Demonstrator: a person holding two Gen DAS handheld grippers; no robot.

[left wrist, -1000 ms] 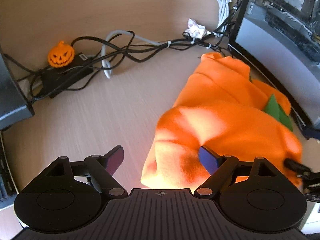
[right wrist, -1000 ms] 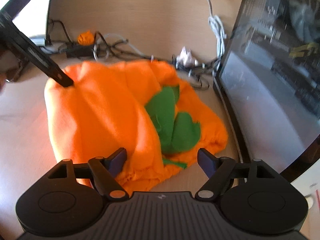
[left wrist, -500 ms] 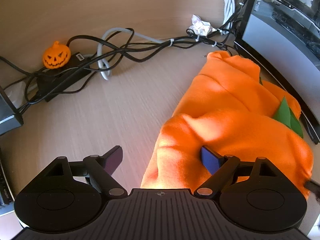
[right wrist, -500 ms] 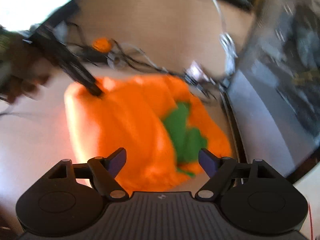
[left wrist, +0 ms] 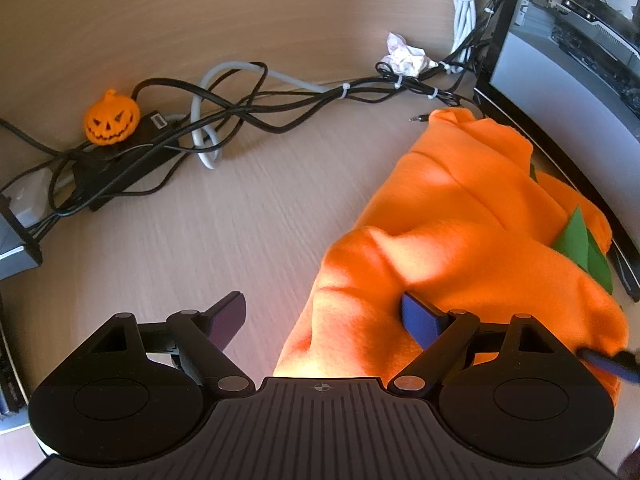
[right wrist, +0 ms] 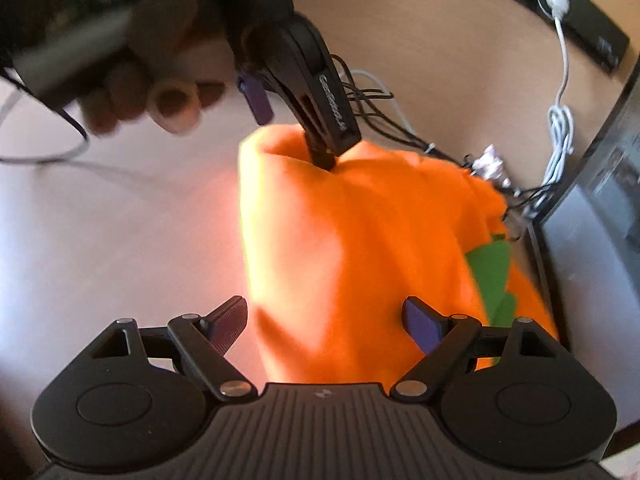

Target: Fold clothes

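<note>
1. Left wrist view: the left gripper (left wrist: 323, 316) sits at the bottom of the frame with its fingers spread wide; the right-hand pad presses into the orange fleece garment (left wrist: 472, 248), the left-hand pad hangs over bare desk (left wrist: 200, 232).
2. The garment lies bunched in the right half of the frame, with a green felt patch (left wrist: 582, 246) at its right edge, beside a monitor (left wrist: 560, 92).
3. A toy jack-o'-lantern (left wrist: 112, 118) sits on a black power strip (left wrist: 120, 160) at upper left, among tangled black cables (left wrist: 280, 100). A crumpled paper (left wrist: 404, 56) lies at upper centre.
4. Right wrist view: the right gripper (right wrist: 324, 320) is released, fingers wide apart, with the garment (right wrist: 360, 248) between and beyond them.
5. At upper centre the other gripper's finger (right wrist: 320, 96) pokes into the garment's top edge; the raised lettering on it is too blurred to read.
6. A hand (right wrist: 160, 92) holds that gripper at upper left.
</note>
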